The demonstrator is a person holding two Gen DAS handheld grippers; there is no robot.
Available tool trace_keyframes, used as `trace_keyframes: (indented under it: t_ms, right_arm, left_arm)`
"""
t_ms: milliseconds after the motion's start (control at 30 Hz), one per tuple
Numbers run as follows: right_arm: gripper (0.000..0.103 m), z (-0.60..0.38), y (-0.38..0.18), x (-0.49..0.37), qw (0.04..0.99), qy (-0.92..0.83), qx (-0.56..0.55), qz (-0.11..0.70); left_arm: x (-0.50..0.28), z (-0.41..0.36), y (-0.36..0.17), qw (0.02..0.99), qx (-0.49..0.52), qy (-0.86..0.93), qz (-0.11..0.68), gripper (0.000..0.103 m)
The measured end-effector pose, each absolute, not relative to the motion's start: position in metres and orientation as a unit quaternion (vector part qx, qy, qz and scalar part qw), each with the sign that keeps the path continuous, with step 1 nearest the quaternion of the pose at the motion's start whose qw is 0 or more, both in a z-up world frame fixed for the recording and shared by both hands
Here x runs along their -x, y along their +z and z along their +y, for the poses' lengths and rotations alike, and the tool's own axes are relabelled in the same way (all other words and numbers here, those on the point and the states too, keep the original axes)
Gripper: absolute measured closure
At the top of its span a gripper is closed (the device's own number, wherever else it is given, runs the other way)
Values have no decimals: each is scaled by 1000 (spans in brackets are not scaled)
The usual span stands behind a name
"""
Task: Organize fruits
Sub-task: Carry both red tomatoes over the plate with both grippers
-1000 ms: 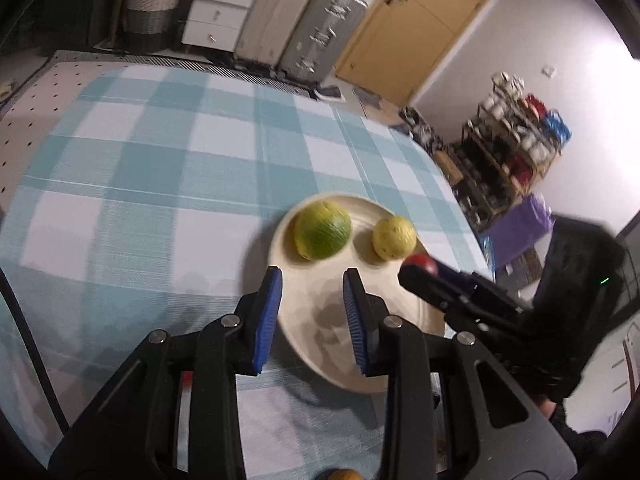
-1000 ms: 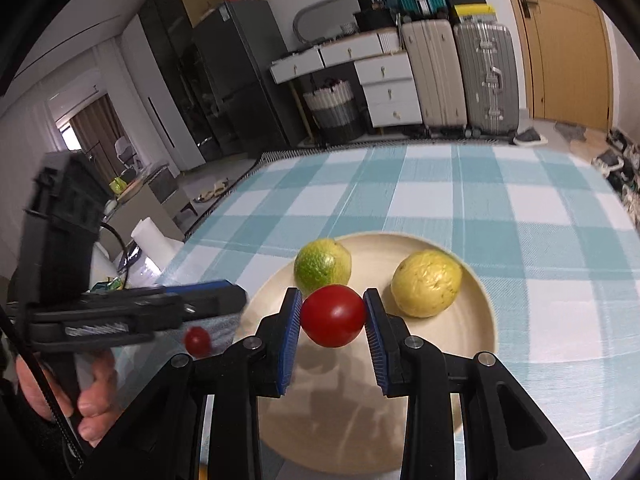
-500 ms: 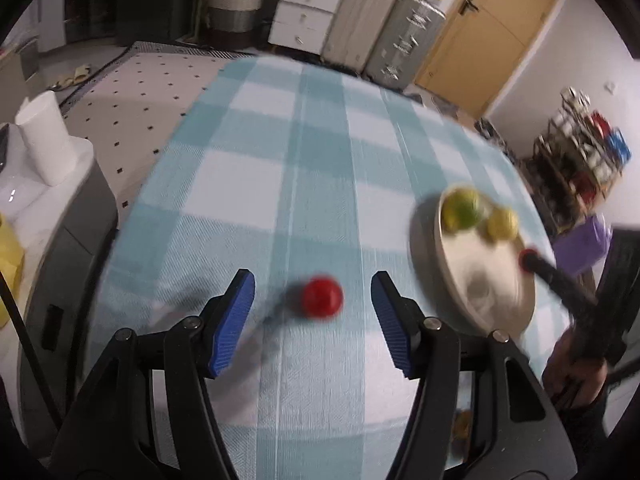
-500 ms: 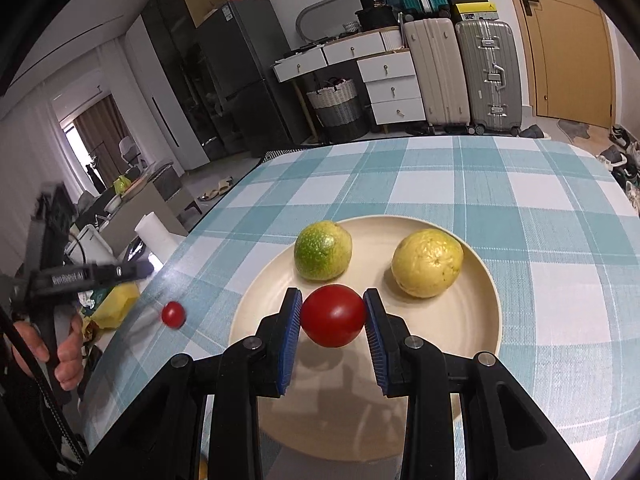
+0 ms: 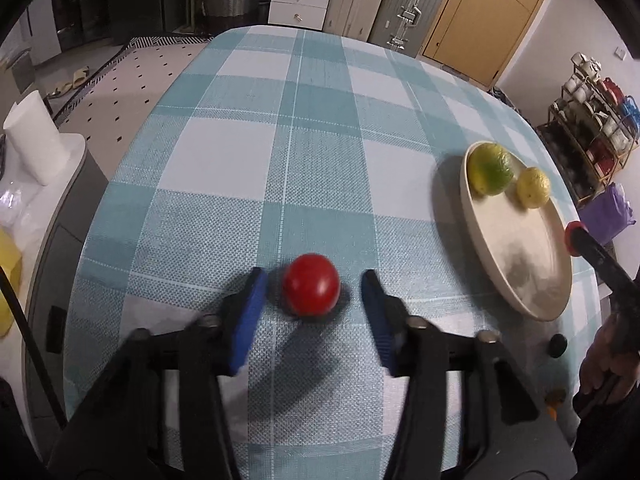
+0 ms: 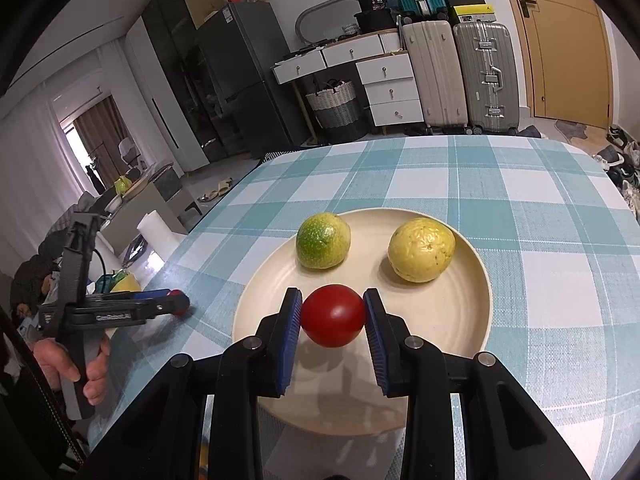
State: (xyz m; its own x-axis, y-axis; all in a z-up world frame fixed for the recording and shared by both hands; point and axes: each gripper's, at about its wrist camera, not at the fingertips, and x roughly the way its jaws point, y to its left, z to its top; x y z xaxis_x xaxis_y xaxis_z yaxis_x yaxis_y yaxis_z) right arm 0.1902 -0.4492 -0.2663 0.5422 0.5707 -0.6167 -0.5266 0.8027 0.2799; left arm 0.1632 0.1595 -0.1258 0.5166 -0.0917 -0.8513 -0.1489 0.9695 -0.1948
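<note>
Swung from the plate (image 5: 516, 256) to a worktop tomato (image 5: 311, 290), left gripper (image 5: 312, 300) is closing, pads not yet touching; it should centre first; right gripper (image 6: 332, 320) clenches its tomato (image 6: 333, 315).

Each black plastic tool (image 6: 333, 318) has two thick arms ending in flat blue ribbed pads (image 6: 291, 336), with round silver screws (image 6: 251, 343) on top. The left tool (image 5: 311, 306), seen from the side, has small white letters and a tall black handle.
</note>
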Motion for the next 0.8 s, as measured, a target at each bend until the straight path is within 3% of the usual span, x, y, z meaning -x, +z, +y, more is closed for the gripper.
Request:
trace_keyframes:
  t_ms: [67,300,800]
  right_arm:
    - [71,-449,-266,-189,877,313,-32,363]
    - [71,-448,-267,-191,876,315,-34,363]
    - [71,-445,-257,-212,885,309,-33,348]
  left_arm:
    - [-163,161,-125,864,125,12,488,79]
    - [-166,155,-107,875,124,-15,468,79]
    - [-217,66,-66,877,105,-141,447,79]
